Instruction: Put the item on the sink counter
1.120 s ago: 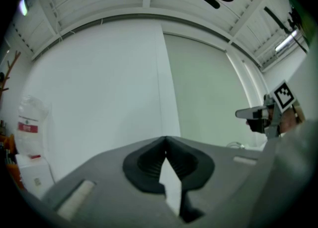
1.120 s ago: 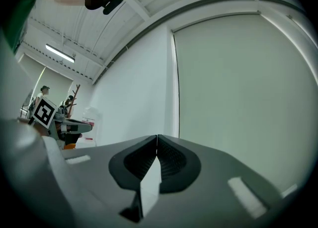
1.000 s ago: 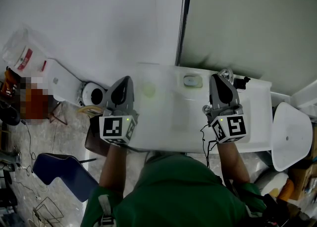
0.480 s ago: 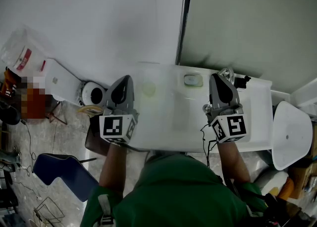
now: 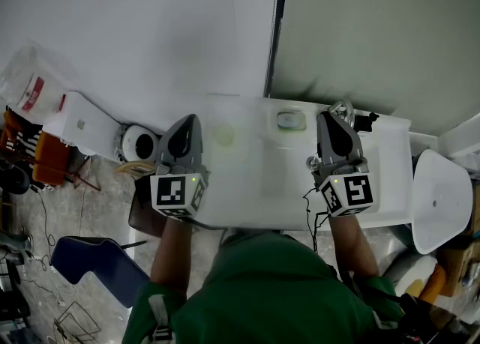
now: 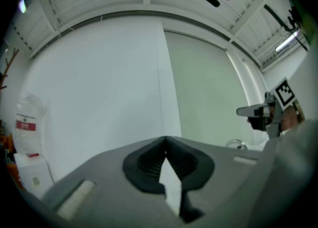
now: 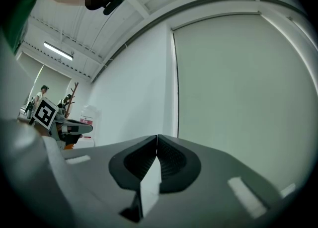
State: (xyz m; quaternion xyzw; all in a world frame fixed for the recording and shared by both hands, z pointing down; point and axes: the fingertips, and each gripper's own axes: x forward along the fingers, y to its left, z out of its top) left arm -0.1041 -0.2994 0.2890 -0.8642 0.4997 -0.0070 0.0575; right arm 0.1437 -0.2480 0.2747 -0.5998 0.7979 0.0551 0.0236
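A white sink counter (image 5: 247, 185) lies below me against the wall. On it rest a pale green round item (image 5: 223, 135) and a small soap-like piece (image 5: 289, 120); a chrome tap (image 5: 343, 110) stands at the back right. My left gripper (image 5: 192, 120) hangs over the counter's left end, shut and empty, its tips meeting in the left gripper view (image 6: 165, 138). My right gripper (image 5: 328, 117) is over the right part near the tap, also shut with nothing held (image 7: 157, 136). Both gripper views face the wall.
A white basin-shaped fixture (image 5: 439, 200) stands right of the counter. To the left are a white box (image 5: 82, 121), a round white object (image 5: 139, 142), a plastic bag (image 5: 30, 80) and a blue chair (image 5: 97, 256) on a floor with cables.
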